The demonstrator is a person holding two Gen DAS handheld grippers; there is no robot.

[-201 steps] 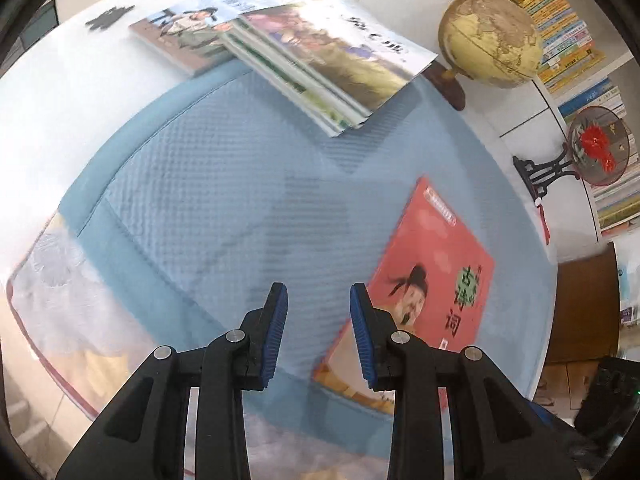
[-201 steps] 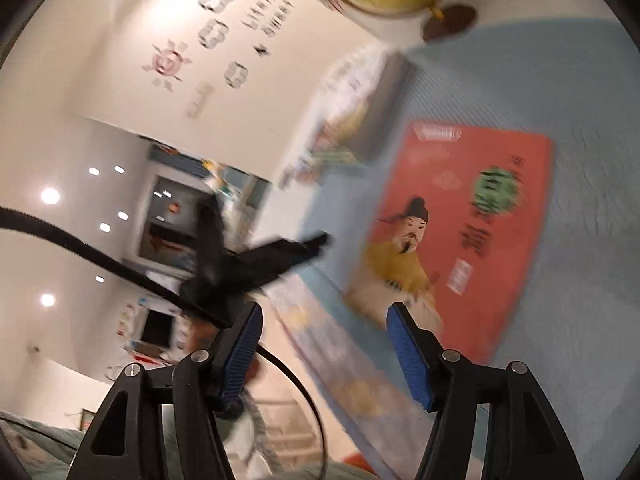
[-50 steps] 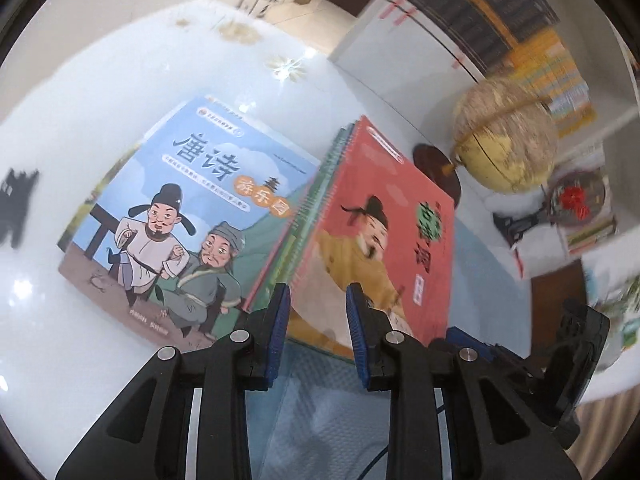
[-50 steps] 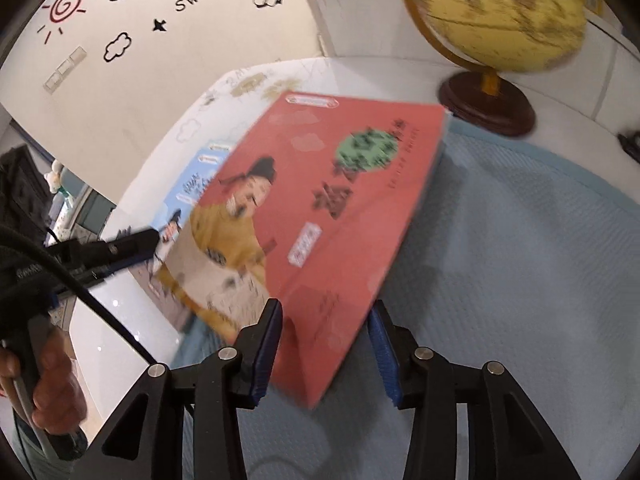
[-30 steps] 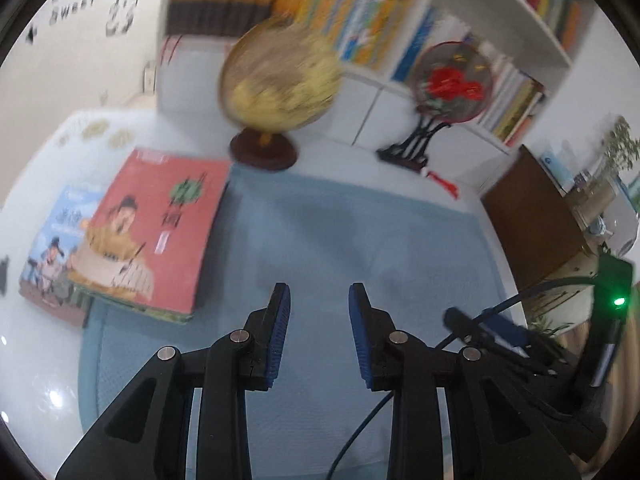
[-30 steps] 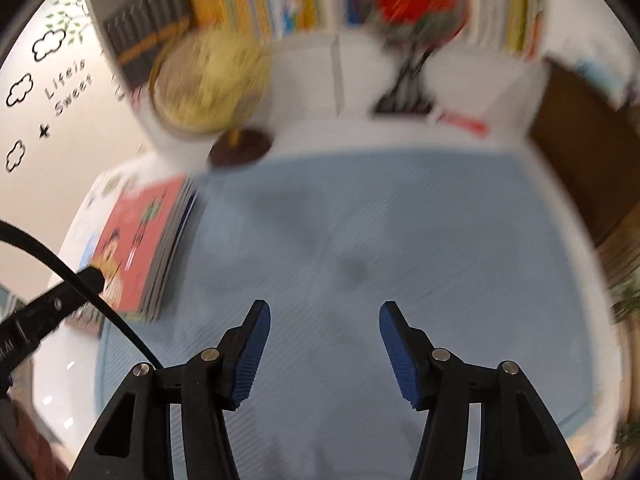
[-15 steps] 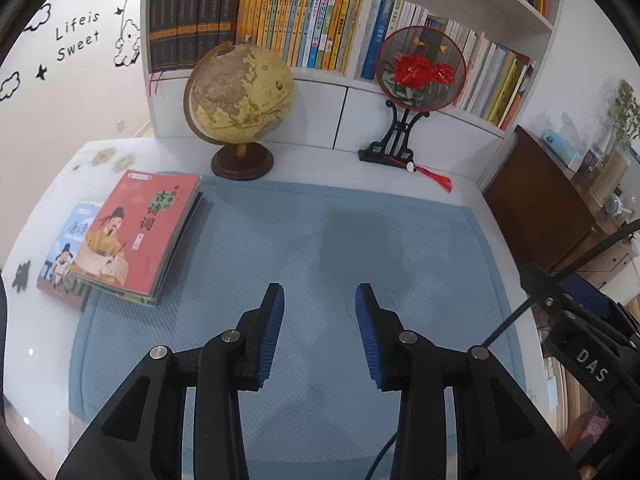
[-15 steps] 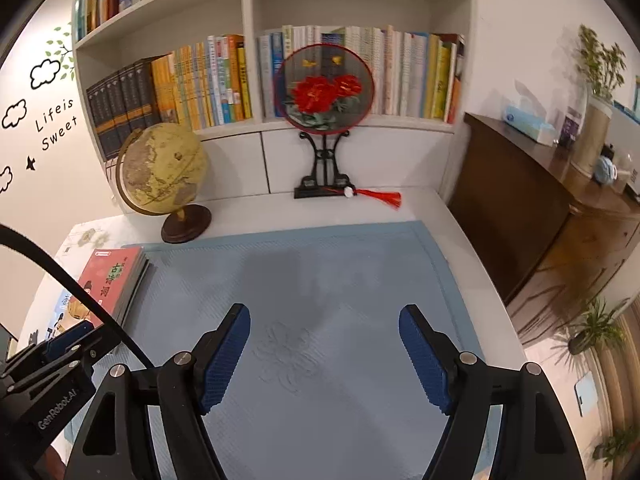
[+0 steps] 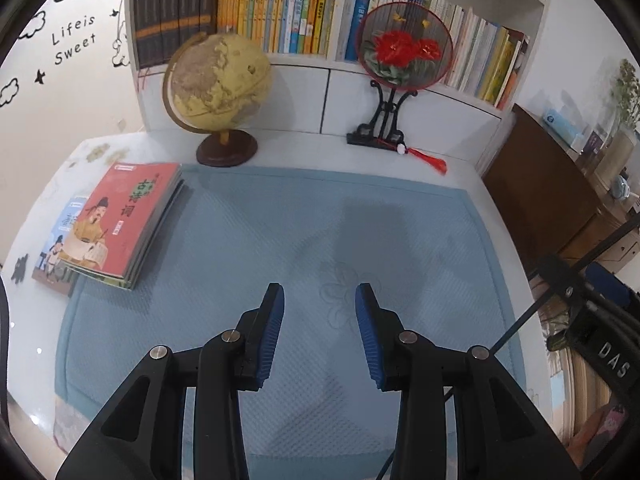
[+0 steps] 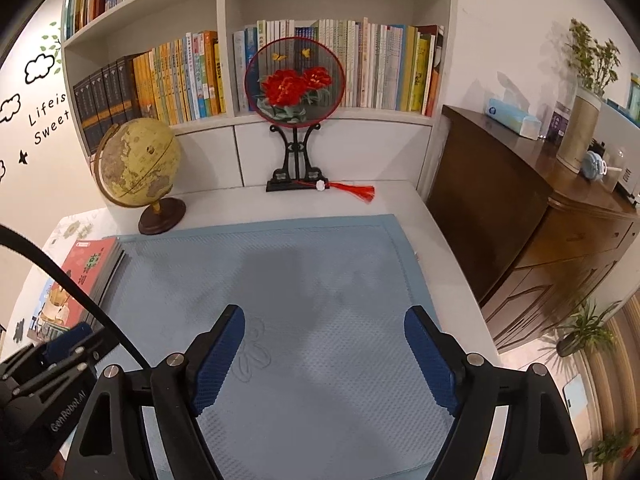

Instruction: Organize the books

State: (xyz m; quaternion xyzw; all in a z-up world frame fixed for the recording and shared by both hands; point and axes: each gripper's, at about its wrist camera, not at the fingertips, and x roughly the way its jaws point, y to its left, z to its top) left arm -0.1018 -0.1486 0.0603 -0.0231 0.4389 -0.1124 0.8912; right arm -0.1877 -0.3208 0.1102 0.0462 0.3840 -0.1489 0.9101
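Red book (image 9: 120,216) now on top of the stack (image 9: 136,256) at the left edge of the blue mat (image 9: 320,240), just beside the globe (image 9: 218,80); 6.7 s ago alone mid-mat, 1.7 s ago carried over the pile. Left gripper (image 9: 320,332) narrow but parted, empty, hovering over bare mat. Right gripper (image 10: 324,356) wide, jaws just opened further, nothing between them. Judged: stacking done, mat cleared of loose books. Blue-covered book (image 9: 60,240) largely hidden beneath the stack, only its left part showing. Count of books in the stack not determinable. Near edge of the surface (image 9: 24,352) cut off by both grippers.
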